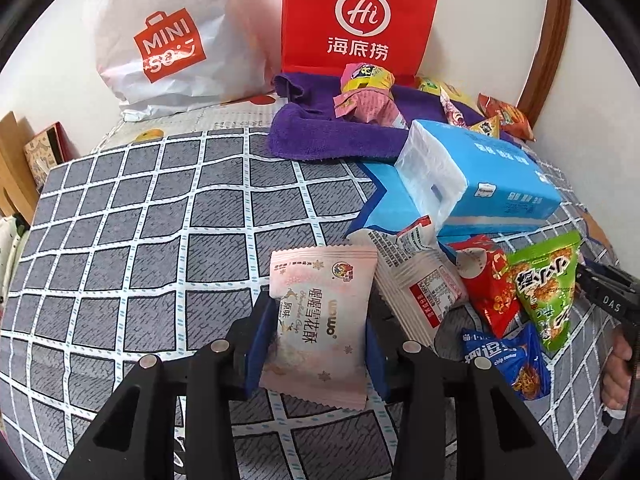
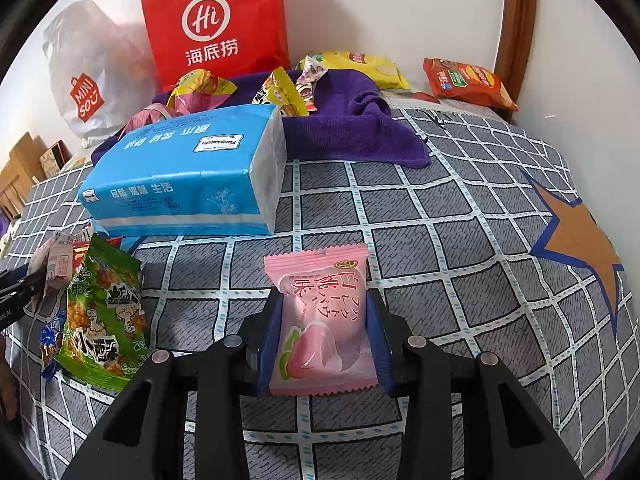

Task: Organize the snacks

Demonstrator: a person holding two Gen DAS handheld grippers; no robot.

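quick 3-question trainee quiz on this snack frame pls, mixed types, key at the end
1. True or false: both grippers are holding a snack packet.
2. What does the right gripper hold?
A) green snack bag
B) pink peach packet
C) blue tissue pack
3. Fill in: the purple towel lies in front of the ____ shopping bag.

Key:
1. True: the left gripper is shut on the pale pink packet, the right on the pink peach packet.
2. B. The green snack bag and blue tissue pack lie on the checked cover.
3. Red, the red shopping bag.
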